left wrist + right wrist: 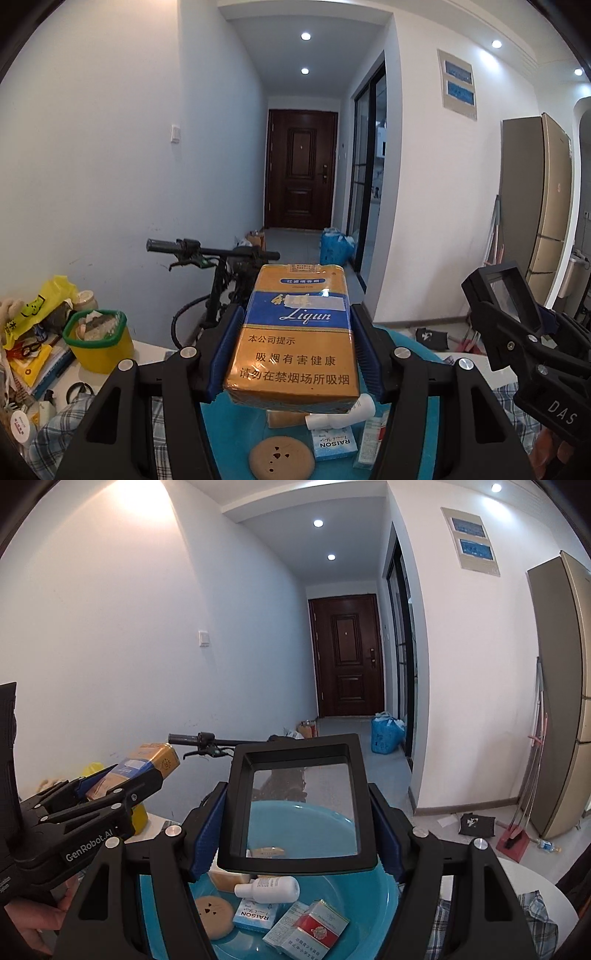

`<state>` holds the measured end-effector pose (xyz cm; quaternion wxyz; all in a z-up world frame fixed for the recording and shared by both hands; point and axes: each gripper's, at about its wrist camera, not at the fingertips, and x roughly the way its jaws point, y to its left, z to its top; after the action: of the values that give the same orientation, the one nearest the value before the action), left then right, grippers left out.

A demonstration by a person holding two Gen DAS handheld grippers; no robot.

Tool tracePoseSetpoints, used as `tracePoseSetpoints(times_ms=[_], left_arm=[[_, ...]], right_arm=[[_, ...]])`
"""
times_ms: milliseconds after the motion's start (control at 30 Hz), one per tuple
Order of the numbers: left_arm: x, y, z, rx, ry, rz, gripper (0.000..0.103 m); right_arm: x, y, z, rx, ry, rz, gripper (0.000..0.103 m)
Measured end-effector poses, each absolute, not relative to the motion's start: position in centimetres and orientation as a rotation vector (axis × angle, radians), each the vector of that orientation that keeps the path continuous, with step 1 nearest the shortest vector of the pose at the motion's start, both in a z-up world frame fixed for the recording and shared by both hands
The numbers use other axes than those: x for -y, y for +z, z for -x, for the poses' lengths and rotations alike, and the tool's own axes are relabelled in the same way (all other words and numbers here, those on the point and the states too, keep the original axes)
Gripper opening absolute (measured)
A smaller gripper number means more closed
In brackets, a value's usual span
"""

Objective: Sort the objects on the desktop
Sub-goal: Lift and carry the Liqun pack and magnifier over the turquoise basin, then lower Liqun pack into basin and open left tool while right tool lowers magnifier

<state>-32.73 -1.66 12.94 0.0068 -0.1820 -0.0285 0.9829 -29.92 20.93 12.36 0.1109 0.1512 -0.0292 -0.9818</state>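
My left gripper (295,343) is shut on an orange and blue Liqun cigarette pack (295,332), held above a blue basin (236,435). It also shows in the right wrist view (147,764). My right gripper (299,819) is shut on a black-framed square magnifier (299,797), held over the same basin (369,904); it shows at the right of the left wrist view (506,291). In the basin lie a white bottle (269,888), a RAISON pack (255,917), a red cigarette pack (317,930) and a round tan compact (212,915).
A yellow bin with a green rim (98,339), books and a yellow bag (33,310) crowd the table's left. A plaid cloth (66,424) lies under the basin. A scooter handlebar (207,251) stands behind the table. A fridge (561,686) stands far right.
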Motion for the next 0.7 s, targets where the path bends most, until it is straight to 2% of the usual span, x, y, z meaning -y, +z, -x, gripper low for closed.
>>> tracePoseSetpoints(times_ms=[267, 533, 700], left_arm=[[0.8, 8.2, 37.8, 0.058, 2.994, 0.851, 0.06], [0.6, 5.0, 39.5, 0.02, 2.939, 1.07, 0.06], [1.4, 3.1, 40.5, 0.09, 2.89, 1.207, 0.06]], right_arm=[[-21.9, 9.8, 33.5, 0.108, -2.87, -0.613, 0.069], [-21.0, 6.7, 35.9, 0.025, -2.82, -0.891, 0.069], [-21.0, 4.9, 36.4, 0.005, -2.778, -1.018, 0.069]])
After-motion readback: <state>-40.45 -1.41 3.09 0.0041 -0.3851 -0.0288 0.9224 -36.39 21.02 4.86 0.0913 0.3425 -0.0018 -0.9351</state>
